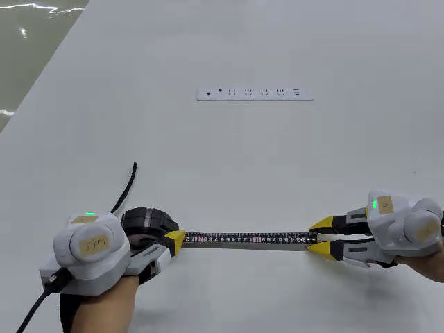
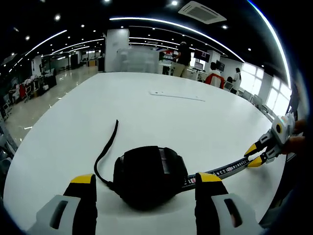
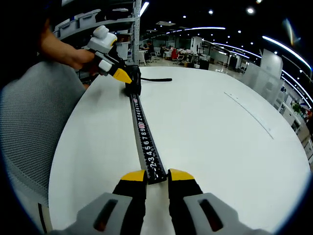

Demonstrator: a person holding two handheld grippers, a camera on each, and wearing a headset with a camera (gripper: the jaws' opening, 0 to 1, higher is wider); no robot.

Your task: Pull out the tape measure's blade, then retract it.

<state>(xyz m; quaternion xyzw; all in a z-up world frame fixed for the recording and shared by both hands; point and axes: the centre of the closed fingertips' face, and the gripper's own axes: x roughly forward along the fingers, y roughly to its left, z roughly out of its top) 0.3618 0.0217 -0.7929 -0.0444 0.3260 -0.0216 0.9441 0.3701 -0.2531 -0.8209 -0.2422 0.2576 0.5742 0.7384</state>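
- Tabletop [image 1: 277, 159], white and wide, carries all the things.
- Left gripper [image 2: 146, 179] is at the near left side in the head view. Its two yellow-tipped jaws stand wide apart, one on each side of the tape measure case, and they appear to press against its sides.
- Right gripper [image 1: 320, 236] is at the near right side, well apart from the left one. Its jaws are almost together and they pinch the free end of the blade between the yellow tips.
- Power strip [image 1: 254, 93], white and flat, lies farther back on the tabletop, far from both grippers.
- Blade [image 1: 250, 240] is pulled out and runs straight from the case to the right gripper, just over the tabletop, with the printed numbers facing up.
- Tape measure case [image 1: 148, 220], black and rounded, sits on the tabletop between the left gripper's jaws.
- Strap [image 1: 126, 187], a thin black cord, goes from the case away over the tabletop.
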